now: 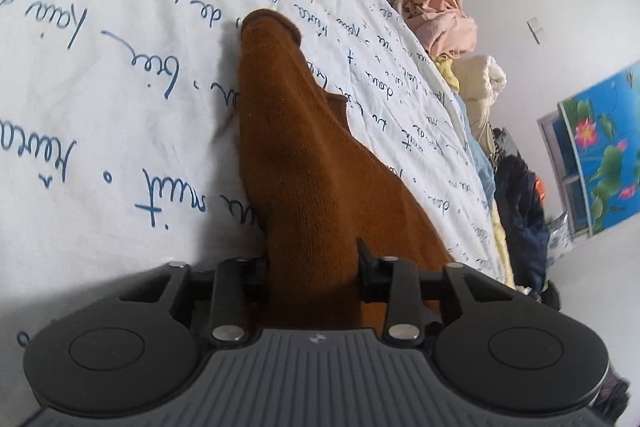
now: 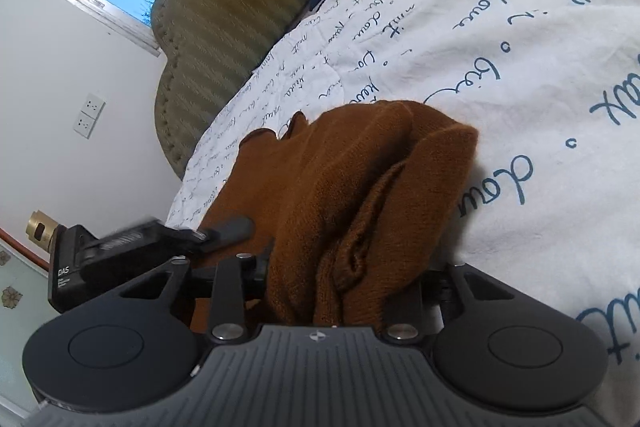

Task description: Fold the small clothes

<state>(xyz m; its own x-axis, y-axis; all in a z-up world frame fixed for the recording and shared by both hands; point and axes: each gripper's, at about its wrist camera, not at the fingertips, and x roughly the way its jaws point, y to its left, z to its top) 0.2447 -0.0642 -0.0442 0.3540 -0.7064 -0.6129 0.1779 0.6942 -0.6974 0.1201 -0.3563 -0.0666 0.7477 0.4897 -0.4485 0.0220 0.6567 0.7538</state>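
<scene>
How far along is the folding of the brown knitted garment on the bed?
Done: nothing looks neatly folded yet. In hand: the left tool and the right tool each grip bunched cloth of the brown knitted garment, which trails onto the white lettered bedsheet. Left: fold and flatten it; the heap of clothes waits.

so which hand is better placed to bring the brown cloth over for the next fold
Probably the left. Its gripper clamps one flat, stretched-out layer of the brown cloth, free to swing over the bed sheet. The right gripper holds a bunched, doubled-up part, better kept as the anchor.
</scene>
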